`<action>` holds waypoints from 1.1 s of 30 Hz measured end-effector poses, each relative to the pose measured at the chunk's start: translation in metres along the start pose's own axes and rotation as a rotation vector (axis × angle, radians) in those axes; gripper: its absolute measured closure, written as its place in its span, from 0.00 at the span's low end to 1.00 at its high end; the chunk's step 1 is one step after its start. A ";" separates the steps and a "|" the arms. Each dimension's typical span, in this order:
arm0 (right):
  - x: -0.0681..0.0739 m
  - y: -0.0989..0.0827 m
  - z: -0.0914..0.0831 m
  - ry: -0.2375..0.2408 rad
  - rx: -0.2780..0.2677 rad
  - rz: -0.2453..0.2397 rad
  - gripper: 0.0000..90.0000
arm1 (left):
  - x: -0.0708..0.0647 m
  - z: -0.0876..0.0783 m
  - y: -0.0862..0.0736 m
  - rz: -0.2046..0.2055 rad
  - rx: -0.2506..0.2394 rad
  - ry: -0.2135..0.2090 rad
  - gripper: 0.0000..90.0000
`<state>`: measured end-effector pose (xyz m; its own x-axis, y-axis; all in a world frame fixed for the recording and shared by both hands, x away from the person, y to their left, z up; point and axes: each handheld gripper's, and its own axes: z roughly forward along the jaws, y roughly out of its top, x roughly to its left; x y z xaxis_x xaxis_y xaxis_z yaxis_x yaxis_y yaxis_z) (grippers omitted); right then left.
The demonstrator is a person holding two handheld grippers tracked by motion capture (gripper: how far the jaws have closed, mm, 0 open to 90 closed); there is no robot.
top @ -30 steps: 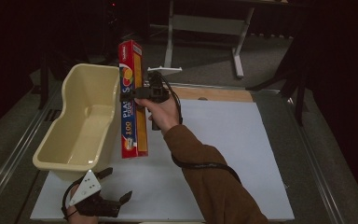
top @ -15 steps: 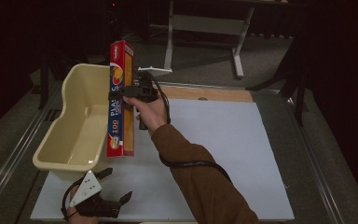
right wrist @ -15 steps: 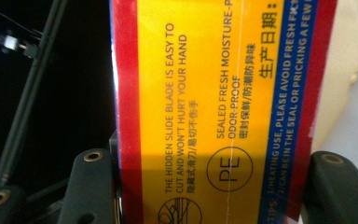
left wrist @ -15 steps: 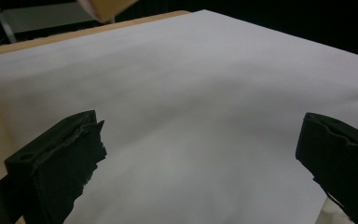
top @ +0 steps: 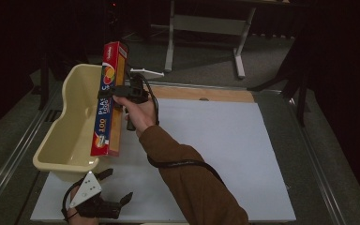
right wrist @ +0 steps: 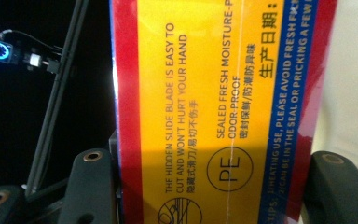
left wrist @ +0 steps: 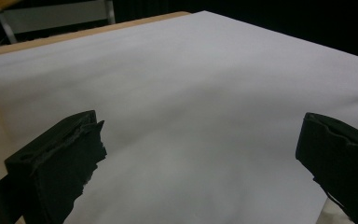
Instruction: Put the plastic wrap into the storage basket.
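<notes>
Up over the table's left edge, the right gripper (top: 117, 96) has its jaws clamped across the middle of a long red and yellow plastic-wrap box (top: 108, 101), which hangs lengthwise in the air above the right rim of the cream plastic tub (top: 63, 140), one end toward the far edge and the other toward the near edge. Close up in the right gripper view, the box (right wrist: 214, 107) sits squeezed between both black jaws. Down near the table's near left corner, the left gripper (top: 115, 194) rests low over the white sheet (top: 225, 140) with its jaws spread wide and nothing between them.
</notes>
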<state>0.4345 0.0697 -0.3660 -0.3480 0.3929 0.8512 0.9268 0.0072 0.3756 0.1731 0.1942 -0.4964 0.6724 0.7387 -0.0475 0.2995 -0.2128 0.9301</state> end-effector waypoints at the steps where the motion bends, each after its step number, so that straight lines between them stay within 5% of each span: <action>1: 0.000 0.000 0.002 0.005 -0.002 0.005 0.47 | 0.000 0.000 0.000 0.000 0.000 0.000 0.00; 16: 0.008 0.002 0.008 0.032 -0.040 0.035 0.47 | 0.001 0.000 0.000 -0.006 -0.005 0.000 0.00; 33: 0.008 -0.010 0.043 0.060 -0.077 0.092 0.46 | 0.001 -0.002 -0.001 -0.009 -0.013 0.001 0.00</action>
<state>0.4280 0.1123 -0.3784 -0.2717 0.3328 0.9030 0.9425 -0.0978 0.3196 0.1721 0.1963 -0.4963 0.6689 0.7412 -0.0556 0.2965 -0.1975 0.9344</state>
